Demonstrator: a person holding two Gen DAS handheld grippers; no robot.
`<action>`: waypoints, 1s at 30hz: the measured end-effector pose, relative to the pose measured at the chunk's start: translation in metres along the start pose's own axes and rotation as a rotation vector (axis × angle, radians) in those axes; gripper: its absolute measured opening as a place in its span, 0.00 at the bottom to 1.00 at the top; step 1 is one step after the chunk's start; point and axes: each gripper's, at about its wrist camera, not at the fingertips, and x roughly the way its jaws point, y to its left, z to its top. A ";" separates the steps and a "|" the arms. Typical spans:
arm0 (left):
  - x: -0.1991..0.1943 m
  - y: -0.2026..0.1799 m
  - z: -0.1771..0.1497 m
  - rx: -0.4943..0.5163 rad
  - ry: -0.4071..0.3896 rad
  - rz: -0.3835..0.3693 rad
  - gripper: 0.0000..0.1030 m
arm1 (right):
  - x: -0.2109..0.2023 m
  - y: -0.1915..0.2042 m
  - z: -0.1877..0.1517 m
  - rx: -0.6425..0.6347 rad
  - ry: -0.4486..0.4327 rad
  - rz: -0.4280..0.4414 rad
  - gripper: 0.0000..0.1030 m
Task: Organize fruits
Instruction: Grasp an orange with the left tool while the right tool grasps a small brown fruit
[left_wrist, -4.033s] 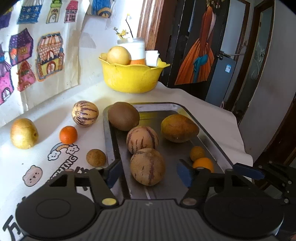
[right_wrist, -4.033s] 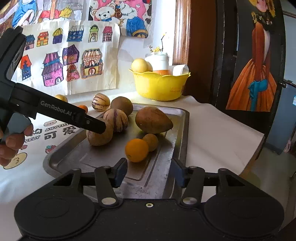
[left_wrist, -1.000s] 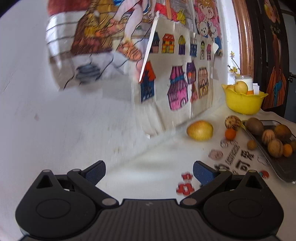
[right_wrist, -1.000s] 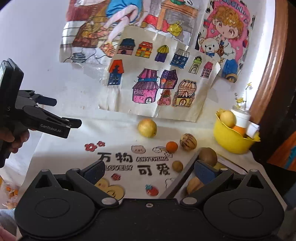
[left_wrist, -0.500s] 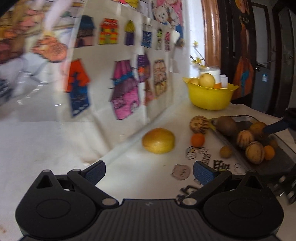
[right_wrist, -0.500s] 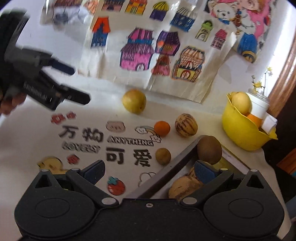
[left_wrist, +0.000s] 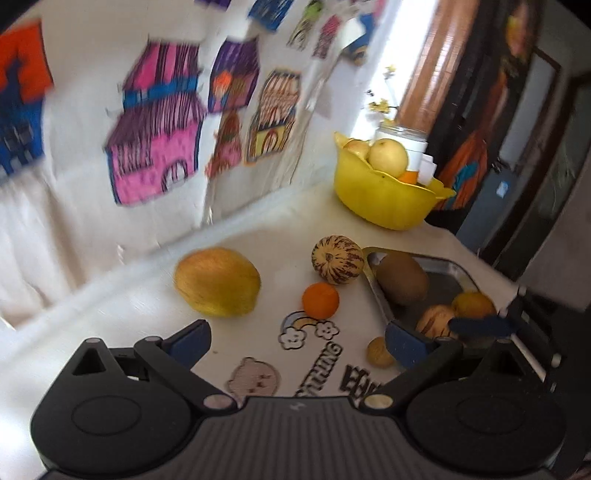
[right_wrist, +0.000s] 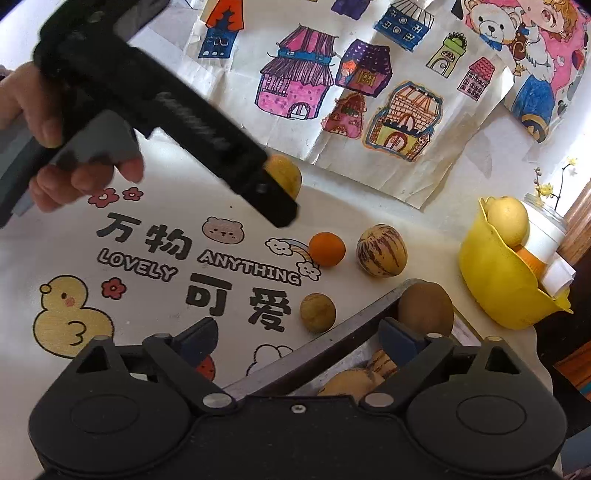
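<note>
left gripper (left_wrist: 297, 338) held above the printed tablecloth (left_wrist: 258, 229), fingers wide apart, nothing between them; large yellow fruit (left_wrist: 217, 281) just ahead of the left finger. right gripper (right_wrist: 297, 338) also spread wide and empty, hovering over the near edge of the metal tray (right_wrist: 354, 321). seen from the right wrist, left gripper body (right_wrist: 177, 122) gripped by a hand (right_wrist: 70, 147), its tip hiding part of the yellow fruit (right_wrist: 286, 175). on the cloth, outside the tray: small orange (left_wrist: 320, 300), striped melon (left_wrist: 337, 264) beside the tray's far corner, small brown fruit (left_wrist: 378, 352) close to the tray's rim. inside the tray (left_wrist: 450, 266): kiwi (left_wrist: 402, 278) at the far end, with a striped fruit (left_wrist: 436, 321) and a yellowish fruit (left_wrist: 472, 304) nearer. yellow bowl (left_wrist: 384, 201) with a pale round fruit (left_wrist: 388, 157) at the back of the table, well apart from the tray.
</note>
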 end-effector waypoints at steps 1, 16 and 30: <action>0.005 0.000 0.001 -0.018 0.003 -0.001 0.98 | 0.002 -0.001 0.000 -0.004 0.002 0.002 0.87; 0.046 -0.018 0.005 -0.092 0.012 0.044 0.67 | 0.021 -0.008 0.002 0.005 -0.010 0.021 0.67; 0.071 -0.020 0.012 -0.182 0.032 0.052 0.52 | 0.032 -0.014 0.005 0.040 -0.002 0.001 0.41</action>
